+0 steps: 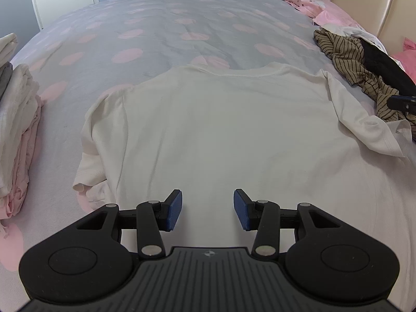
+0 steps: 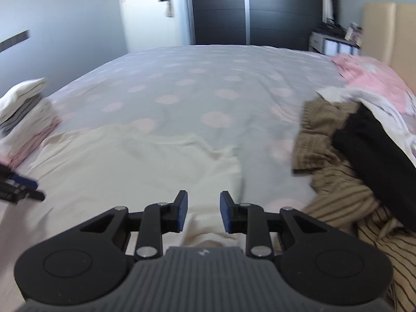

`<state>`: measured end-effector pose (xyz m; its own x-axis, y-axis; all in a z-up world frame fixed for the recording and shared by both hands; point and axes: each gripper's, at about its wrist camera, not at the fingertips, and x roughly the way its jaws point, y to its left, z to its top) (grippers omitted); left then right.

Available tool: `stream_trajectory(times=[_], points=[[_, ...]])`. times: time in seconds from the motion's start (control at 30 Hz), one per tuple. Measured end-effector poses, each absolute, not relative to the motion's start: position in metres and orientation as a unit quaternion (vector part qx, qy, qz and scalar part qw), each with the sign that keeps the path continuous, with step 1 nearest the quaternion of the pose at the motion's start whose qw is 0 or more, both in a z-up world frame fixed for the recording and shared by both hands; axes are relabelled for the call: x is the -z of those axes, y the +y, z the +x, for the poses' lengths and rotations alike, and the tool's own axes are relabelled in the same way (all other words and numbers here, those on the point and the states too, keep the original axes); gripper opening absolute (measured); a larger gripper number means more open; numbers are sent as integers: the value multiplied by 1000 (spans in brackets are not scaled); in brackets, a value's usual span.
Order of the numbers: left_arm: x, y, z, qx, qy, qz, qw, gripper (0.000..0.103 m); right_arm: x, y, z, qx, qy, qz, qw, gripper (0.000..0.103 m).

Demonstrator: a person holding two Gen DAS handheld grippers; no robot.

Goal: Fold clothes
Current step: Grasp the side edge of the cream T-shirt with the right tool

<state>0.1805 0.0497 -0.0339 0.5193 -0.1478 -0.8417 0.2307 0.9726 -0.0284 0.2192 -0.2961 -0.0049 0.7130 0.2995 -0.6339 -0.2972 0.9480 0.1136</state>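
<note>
A cream T-shirt (image 1: 221,130) lies spread flat on the bed, collar at the far side and both sleeves out. My left gripper (image 1: 208,209) hovers over its near hem, open, with nothing between the blue pads. In the right wrist view the shirt (image 2: 117,161) fills the lower left, and its right sleeve runs under my right gripper (image 2: 203,212). That gripper is open and its pads are not pressing the cloth. The right gripper's tip (image 1: 401,102) shows at the left wrist view's right edge. The left gripper (image 2: 20,186) shows at the right wrist view's left edge.
A heap of unfolded clothes lies to the right: a brown striped garment (image 1: 351,59) and a black one (image 2: 377,150). Folded white, grey and pink items are stacked (image 1: 15,119) at the left. The dotted bedcover (image 1: 156,26) stretches beyond, with a beige headboard (image 1: 377,0) at the right.
</note>
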Motion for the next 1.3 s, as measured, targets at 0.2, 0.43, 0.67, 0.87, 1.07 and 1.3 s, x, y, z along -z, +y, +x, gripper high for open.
stream_trajectory(times=[0.2, 0.43, 0.67, 0.87, 1.07, 1.3], points=[[33, 50, 180, 106, 477, 41, 871, 42, 25, -292, 227, -198, 389, 62, 898, 39], [33, 48, 181, 109, 478, 43, 871, 42, 22, -253, 193, -253, 356, -17, 899, 5], [33, 48, 180, 110, 479, 45, 870, 42, 15, -206, 141, -360, 350, -96, 859, 31], [31, 50, 179, 108, 476, 42, 872, 43, 15, -211, 133, -353, 335, -154, 860, 38], [30, 45, 178, 117, 475, 46, 871, 43, 25, -229, 149, -330, 341, -228, 850, 39], [28, 42, 176, 124, 473, 49, 871, 43, 44, -217, 133, -328, 325, -347, 816, 39]])
